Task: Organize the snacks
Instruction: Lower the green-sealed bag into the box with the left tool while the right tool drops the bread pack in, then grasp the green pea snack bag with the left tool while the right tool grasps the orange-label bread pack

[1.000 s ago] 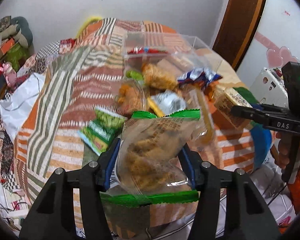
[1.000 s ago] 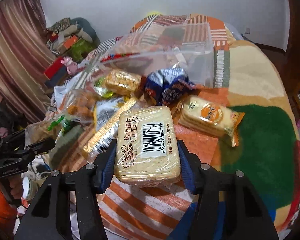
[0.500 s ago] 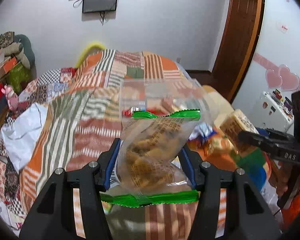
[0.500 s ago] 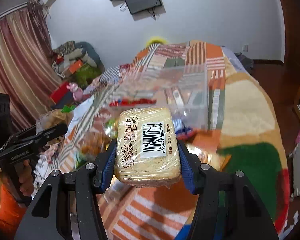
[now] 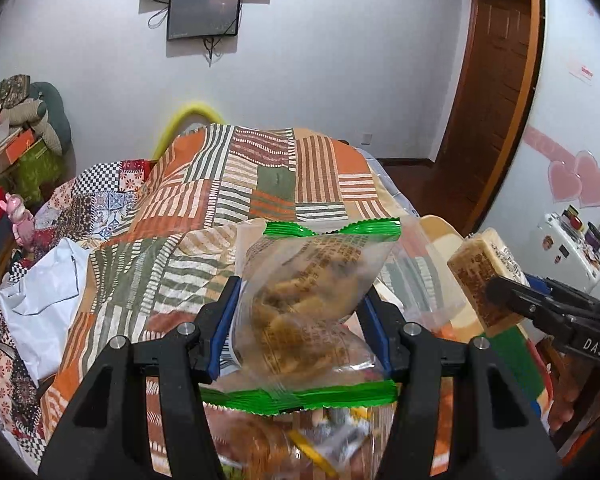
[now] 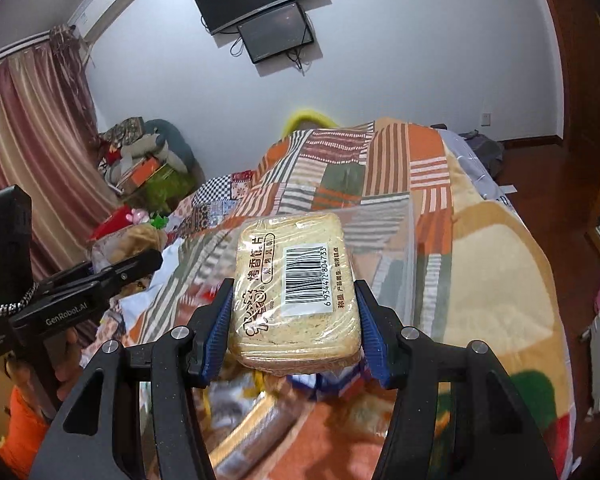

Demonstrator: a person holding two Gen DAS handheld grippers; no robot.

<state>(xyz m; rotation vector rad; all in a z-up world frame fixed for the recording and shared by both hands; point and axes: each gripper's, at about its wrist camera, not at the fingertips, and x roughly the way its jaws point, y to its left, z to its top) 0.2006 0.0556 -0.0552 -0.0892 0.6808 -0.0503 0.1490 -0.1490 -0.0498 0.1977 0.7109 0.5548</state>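
My left gripper [image 5: 300, 312] is shut on a clear snack bag [image 5: 308, 300] with green sealed ends and brown fried pieces inside, held above the bed. My right gripper [image 6: 294, 312] is shut on a wrapped pack of toasted bread slices [image 6: 296, 280] with a barcode label. In the left wrist view the bread pack [image 5: 480, 272] and right gripper [image 5: 540, 308] show at the right edge. In the right wrist view the left gripper [image 6: 112, 272] shows at the left. A clear plastic bin [image 6: 380, 248] lies behind both snacks; loose snack packets [image 5: 300, 448] blur below.
A patchwork bedspread [image 5: 260, 176] covers the bed. A white bag [image 5: 44, 292] lies at its left. Clutter and stuffed toys [image 5: 16, 128] pile against the left wall. Screens [image 5: 204, 12] hang on the far wall; a wooden door [image 5: 496, 92] stands right.
Both grippers have risen with their snacks and tilted up: the pile of packets has dropped to the bottom of both views and the wall and screens have come into sight.
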